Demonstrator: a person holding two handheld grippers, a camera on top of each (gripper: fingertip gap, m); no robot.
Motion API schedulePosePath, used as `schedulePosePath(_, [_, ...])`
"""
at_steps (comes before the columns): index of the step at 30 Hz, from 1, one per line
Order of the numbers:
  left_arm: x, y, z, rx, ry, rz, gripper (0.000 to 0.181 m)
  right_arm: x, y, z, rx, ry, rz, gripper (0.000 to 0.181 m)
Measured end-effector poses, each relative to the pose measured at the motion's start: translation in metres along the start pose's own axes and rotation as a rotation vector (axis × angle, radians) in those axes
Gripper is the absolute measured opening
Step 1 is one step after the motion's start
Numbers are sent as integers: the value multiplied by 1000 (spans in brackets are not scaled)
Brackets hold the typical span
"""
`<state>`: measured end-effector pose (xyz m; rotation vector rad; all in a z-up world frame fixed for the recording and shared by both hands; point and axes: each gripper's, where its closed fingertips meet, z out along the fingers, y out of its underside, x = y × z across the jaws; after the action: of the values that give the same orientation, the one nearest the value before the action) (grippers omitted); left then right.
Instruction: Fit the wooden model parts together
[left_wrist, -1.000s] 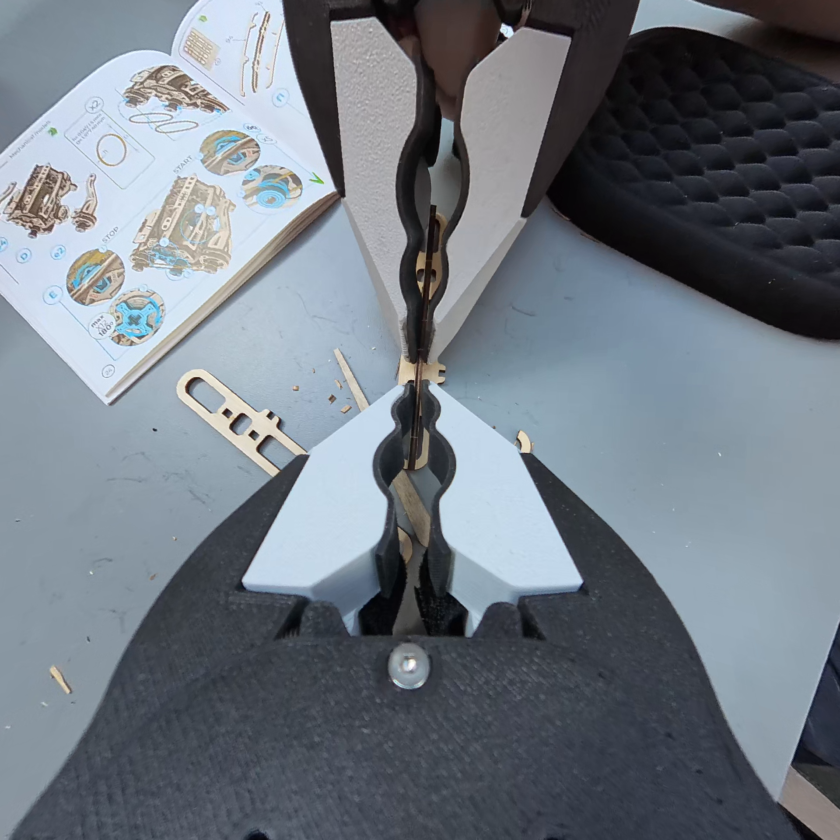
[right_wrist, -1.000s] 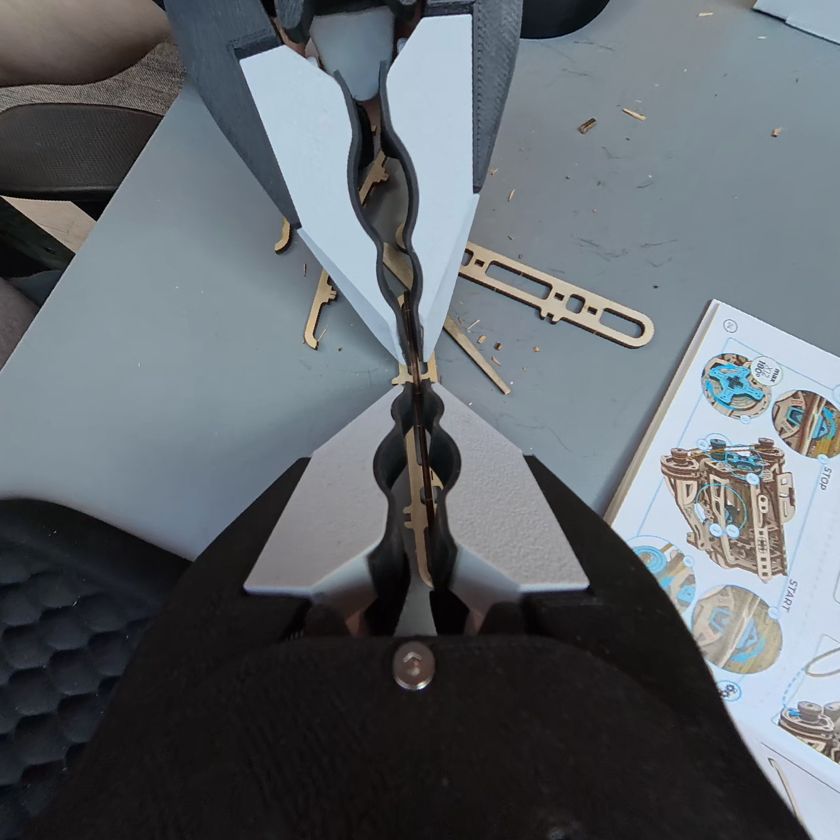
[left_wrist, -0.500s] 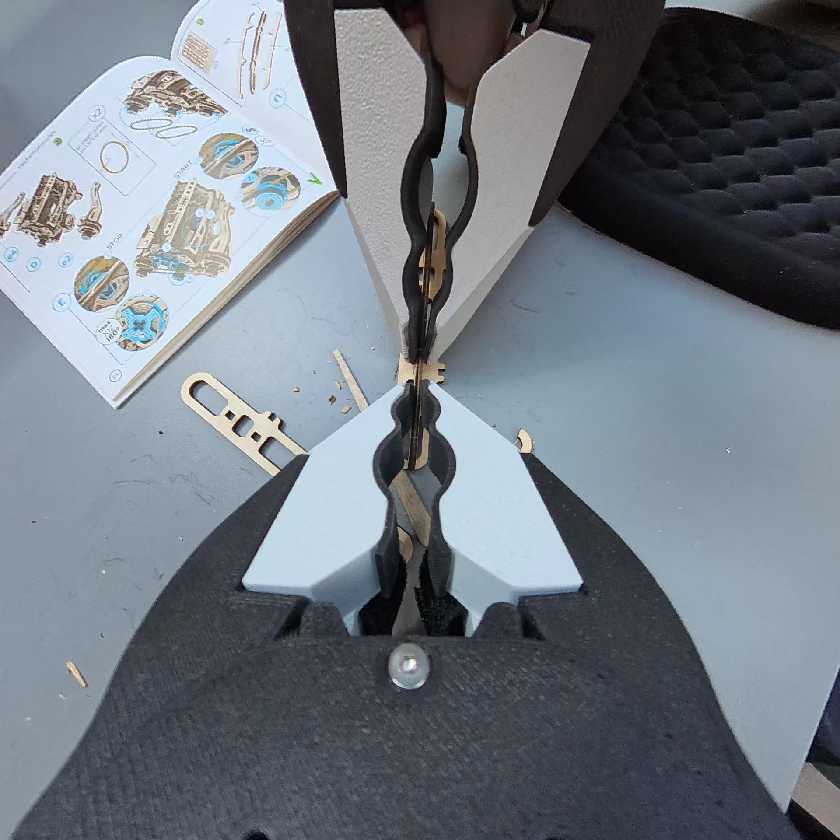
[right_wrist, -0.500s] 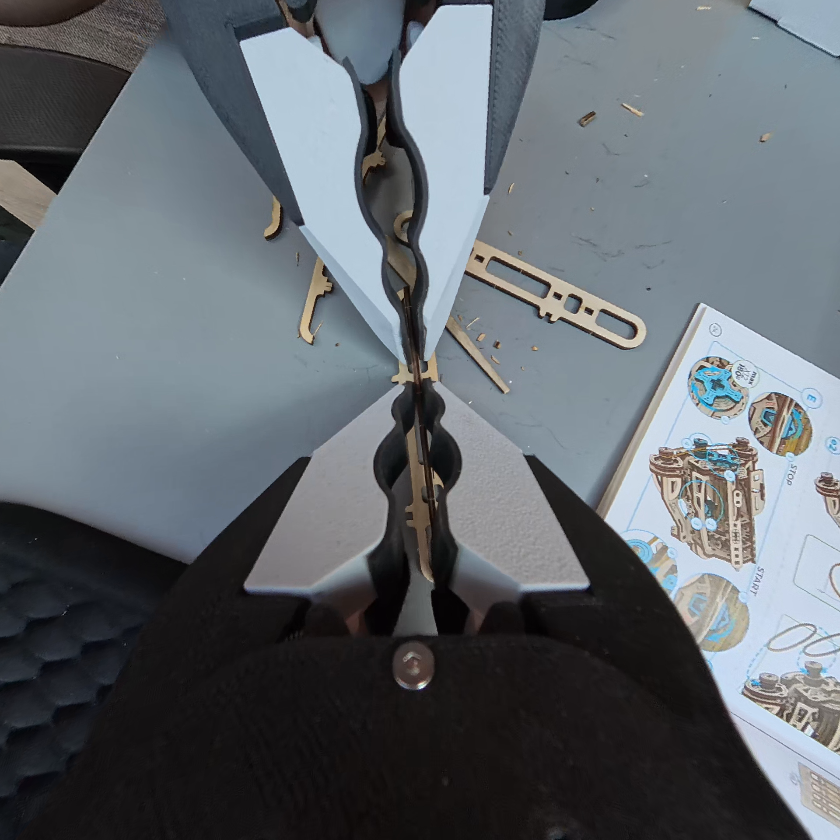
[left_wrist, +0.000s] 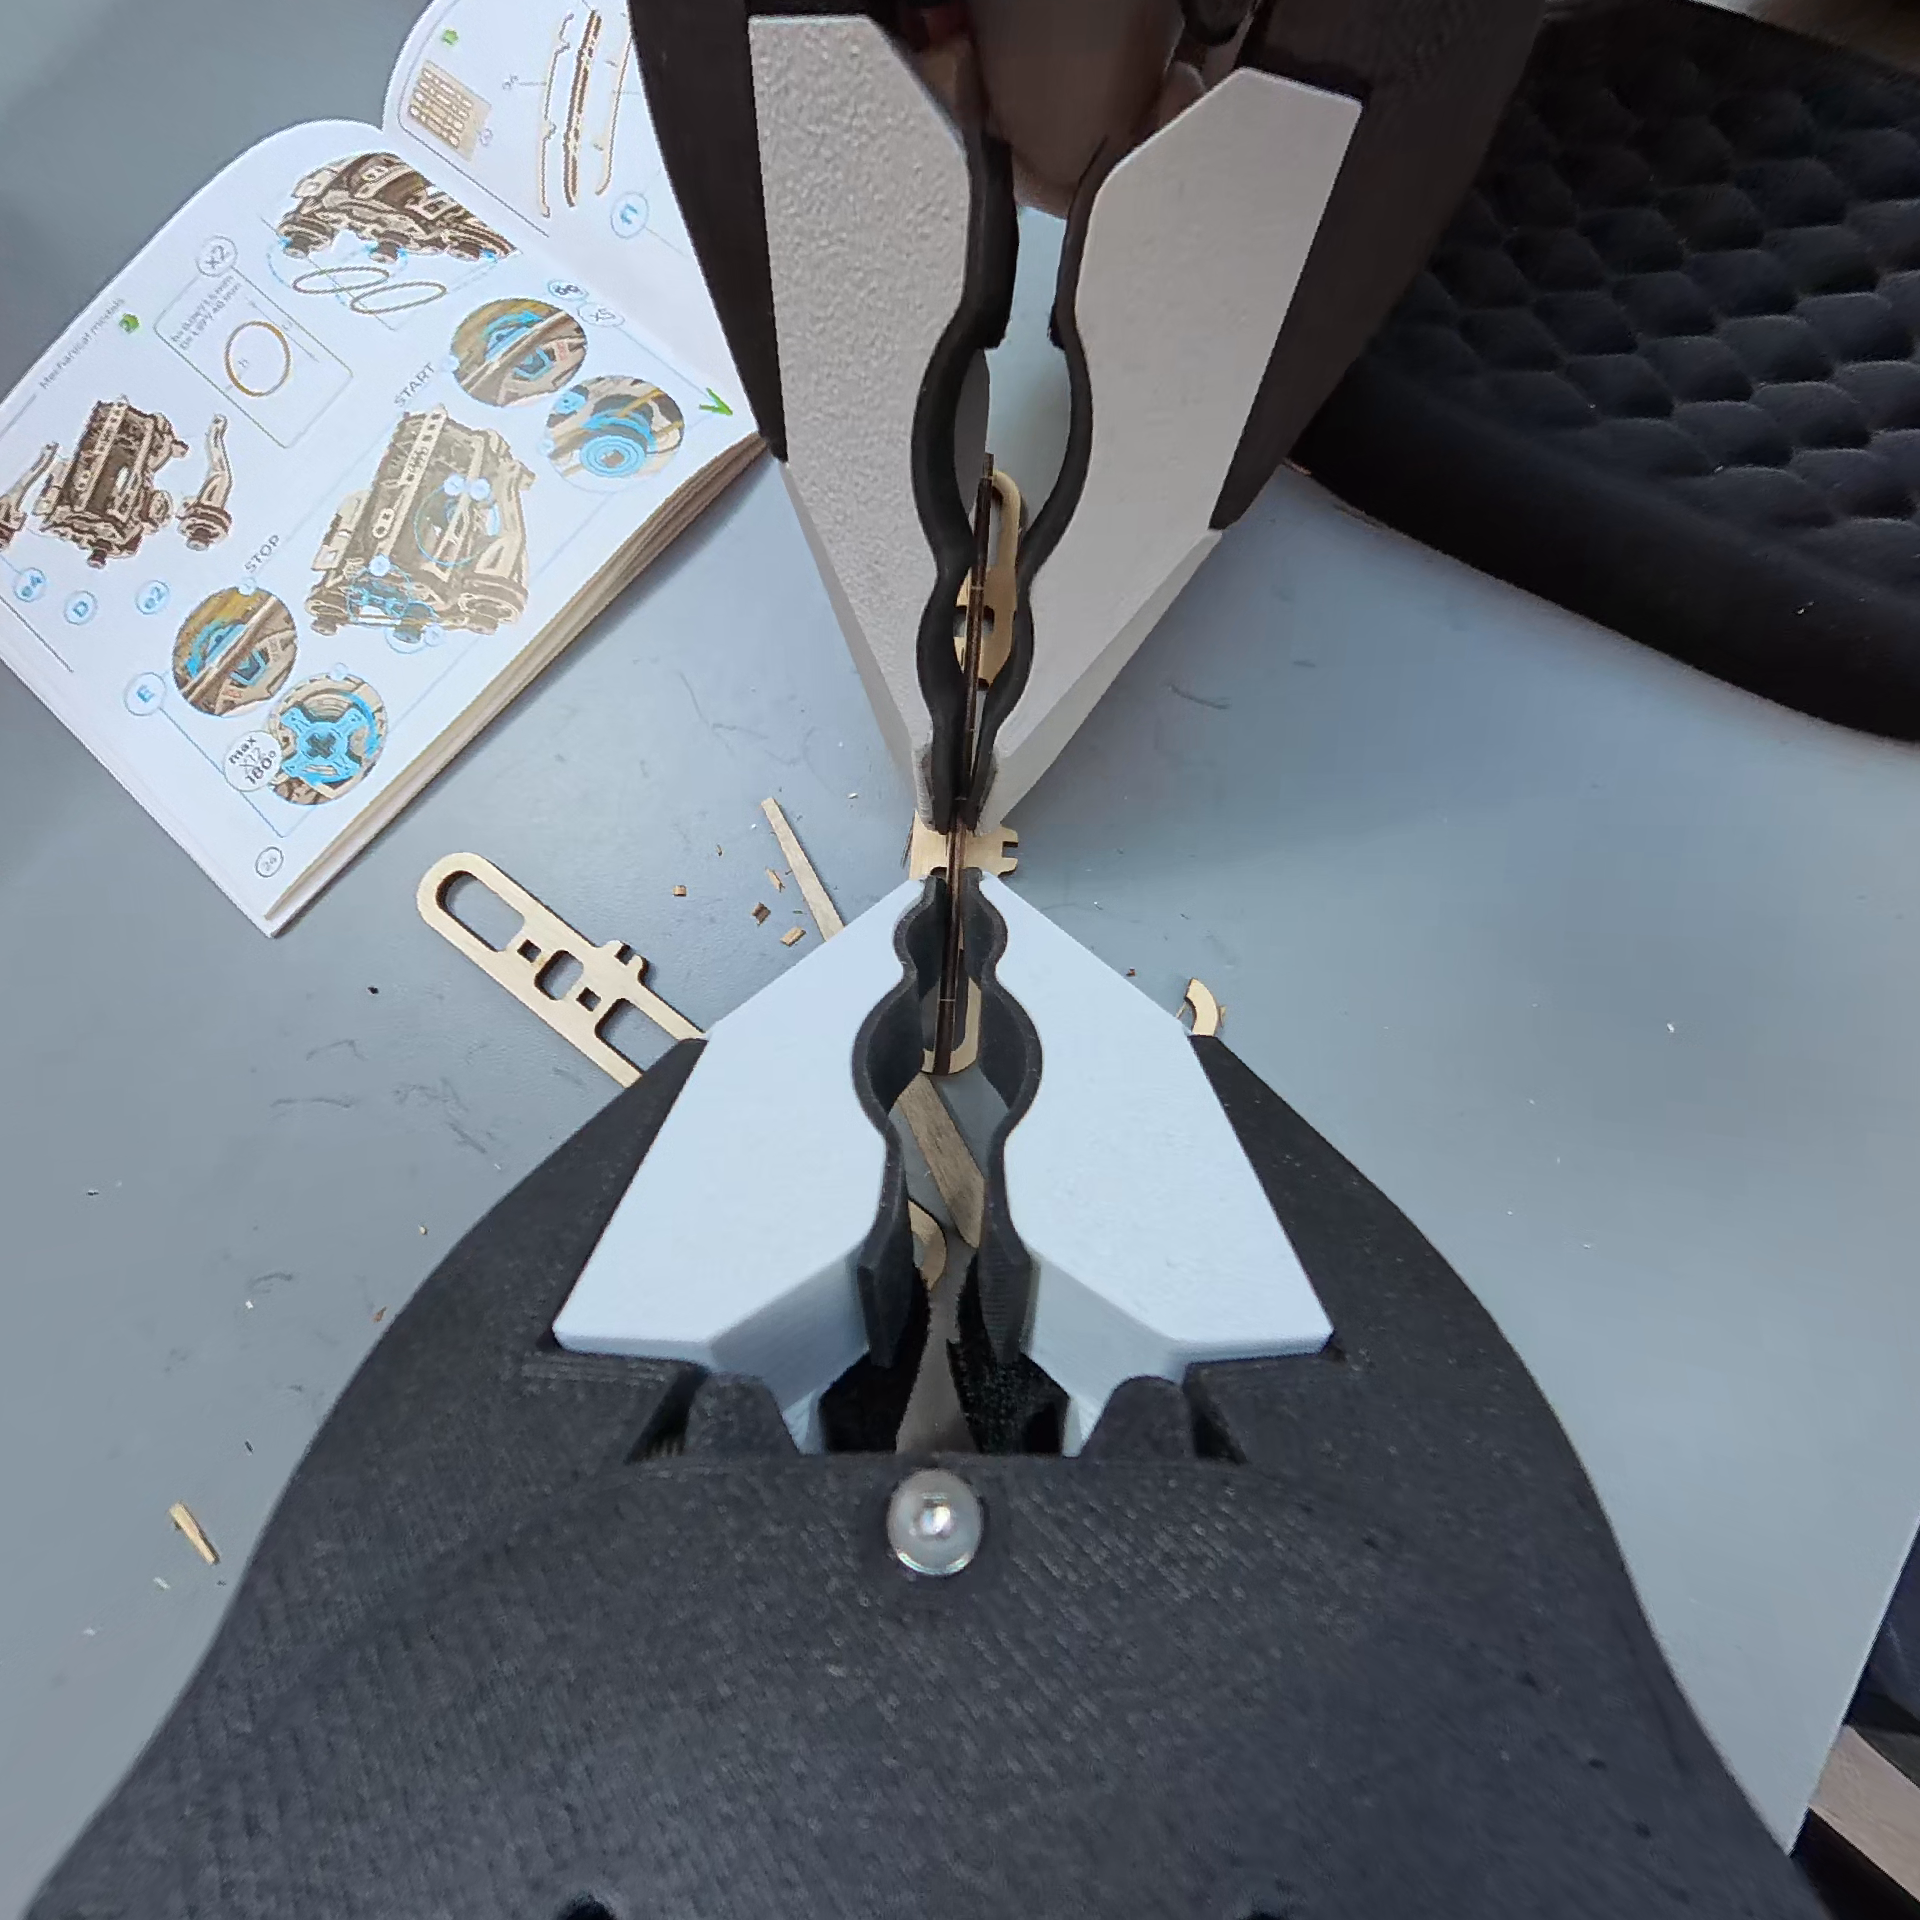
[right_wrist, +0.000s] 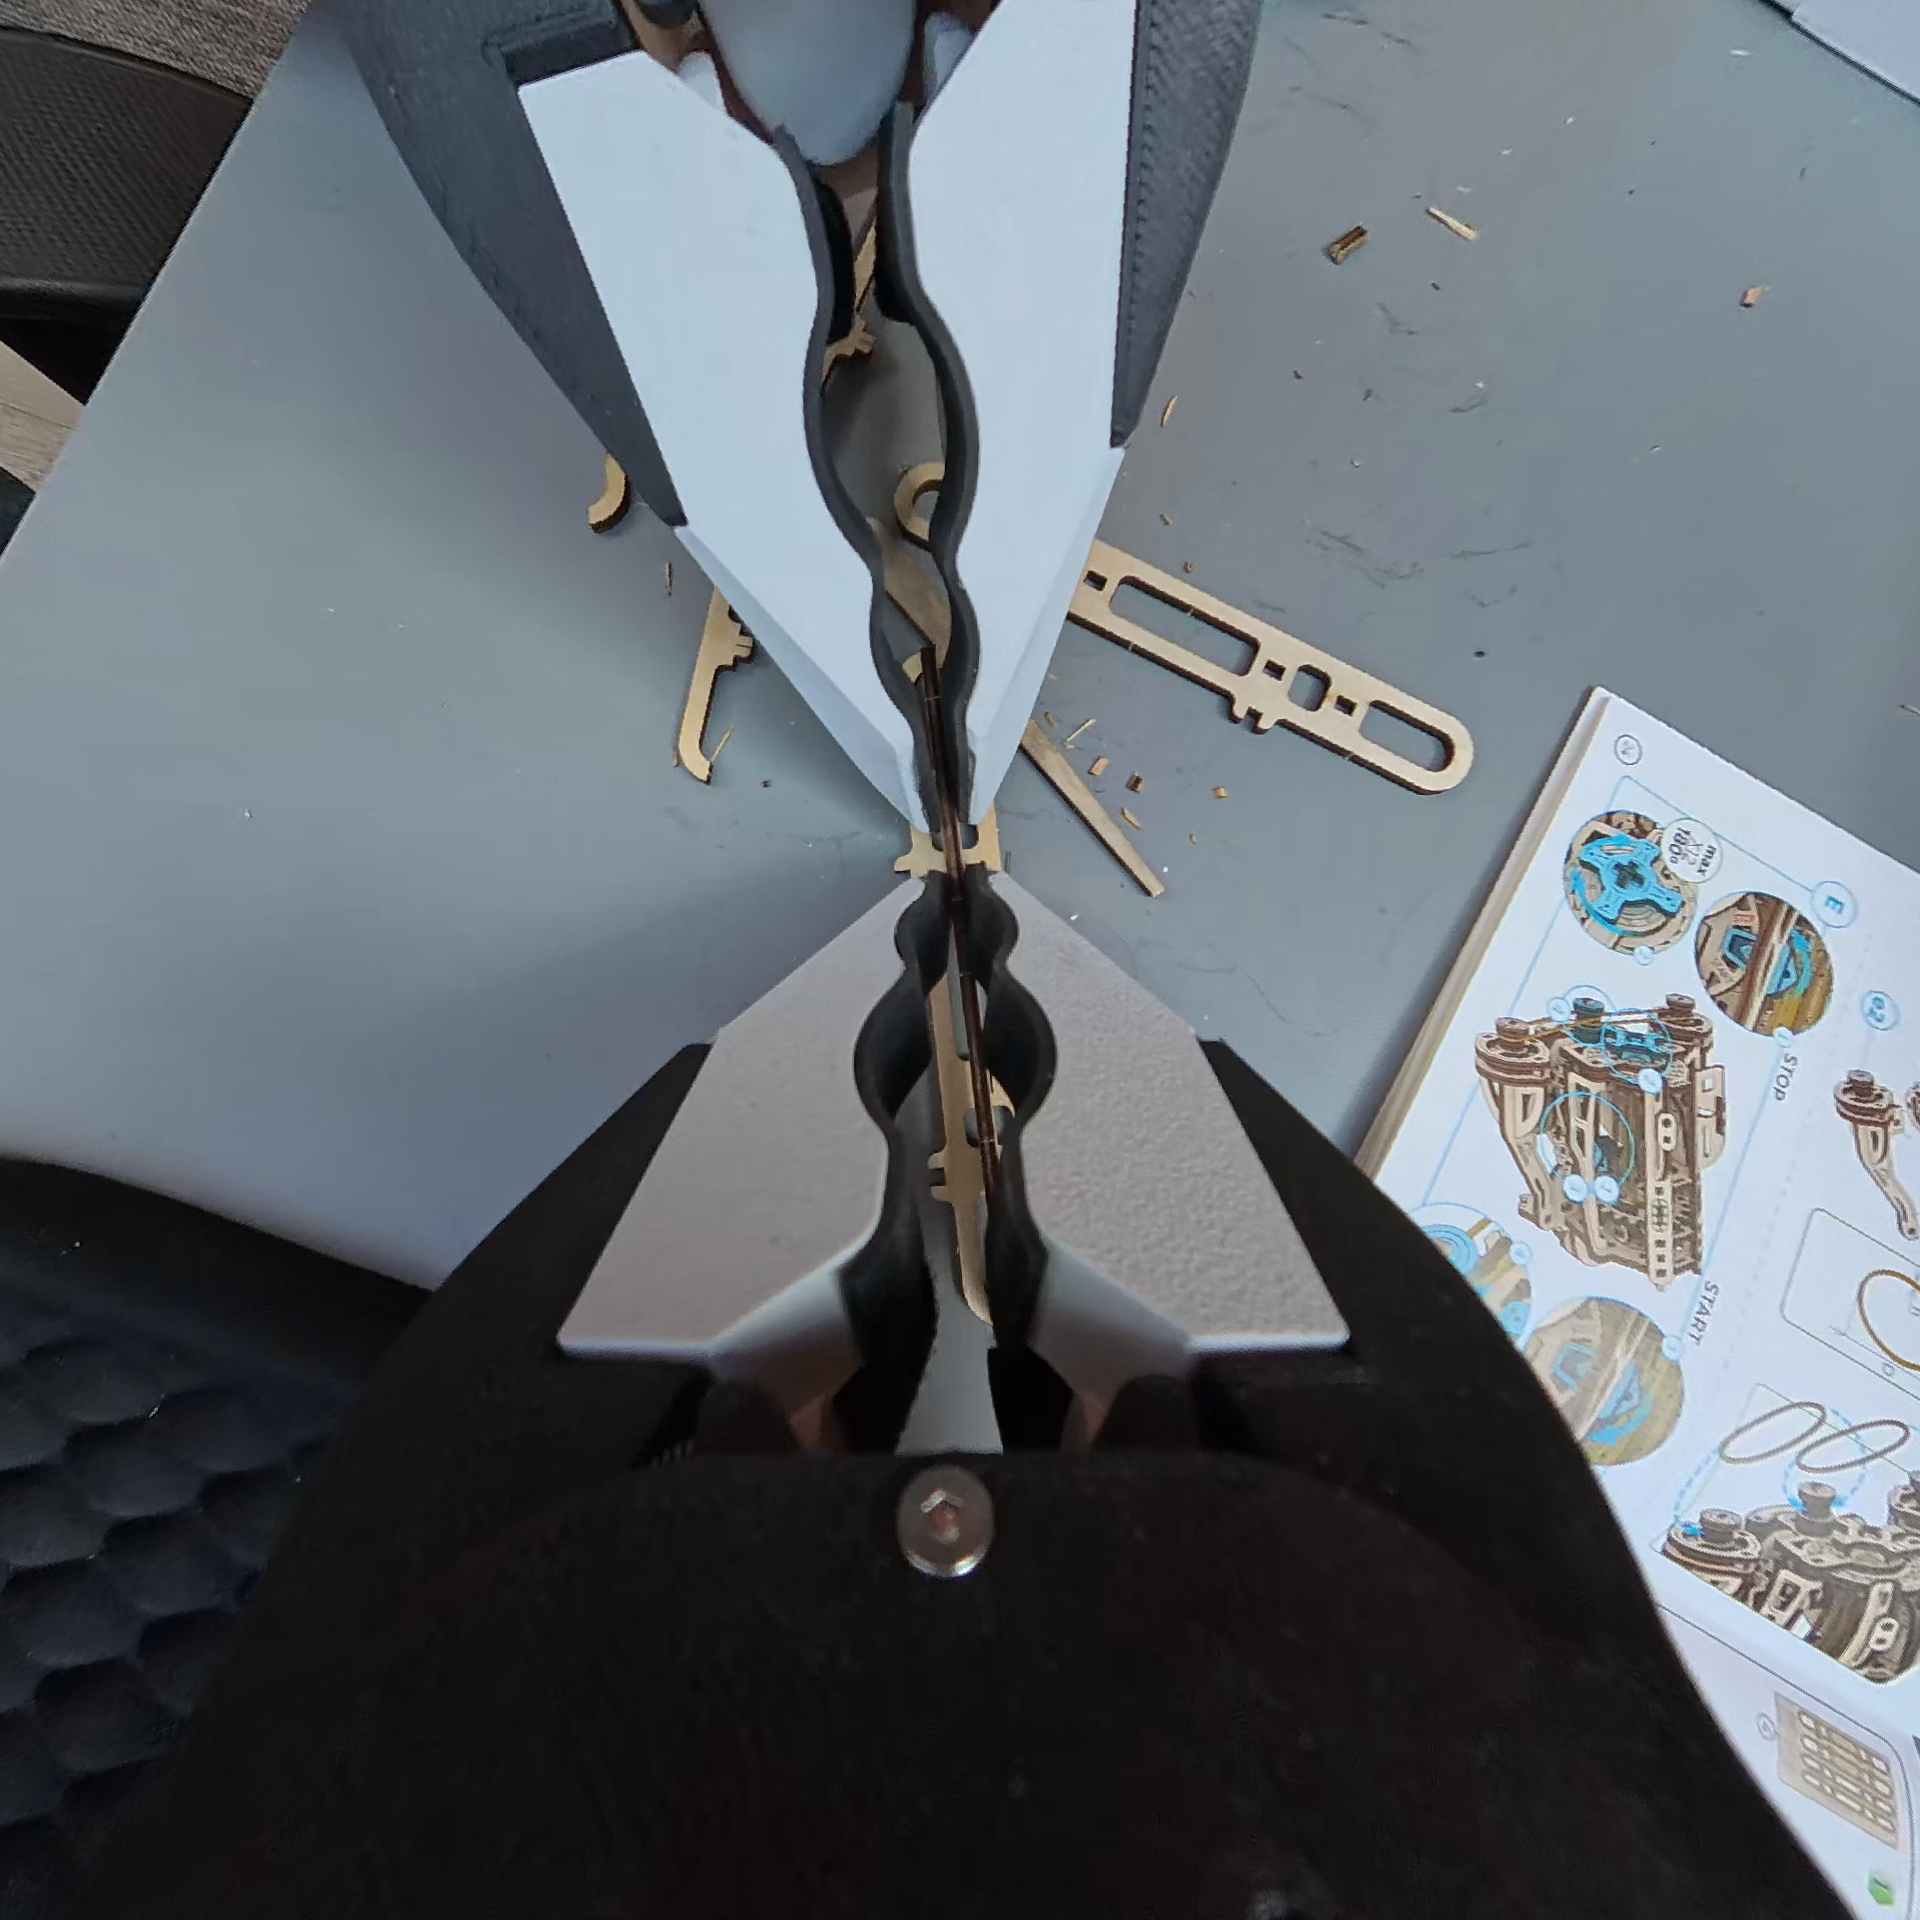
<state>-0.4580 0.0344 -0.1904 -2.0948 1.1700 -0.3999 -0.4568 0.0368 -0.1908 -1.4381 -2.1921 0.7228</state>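
Both grippers stay tip to tip over the grey table (left_wrist: 1455, 935), little changed from a second ago. The left gripper (left_wrist: 951, 904) pinches a thin wooden strip (left_wrist: 951, 997) edge-on; the right gripper (right_wrist: 961, 904) pinches a second strip (right_wrist: 961, 1143). They meet at a small notched piece (left_wrist: 961, 847). The booklet (right_wrist: 1683, 1143) has slid slightly nearer in the right view; a slotted bar (left_wrist: 551, 966) lies left.

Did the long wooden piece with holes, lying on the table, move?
No. The long wooden strip lies just as close to the booklet as before. The left claw and right claw pinch another wooden part.
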Motion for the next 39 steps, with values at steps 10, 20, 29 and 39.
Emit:
schedulePosePath(10, [0, -1, 0, 1, -7, -4, 1, 0, 0, 0, -30, 14, 9, 2])
schedulePosePath(20, [-9, -12, -71, 359, -79, -187, 8, 12, -17, -21, 78, 33, 131, 30])
schedulePosePath(29, [4, 14, -84, 346, -143, -192, 3, 6, -3, -4, -181, 63, -103, 12])
schedulePosePath(39, [19, 3, -62, 282, -123, -132, 3, -10, 9, -8, -260, -43, -79, 1])
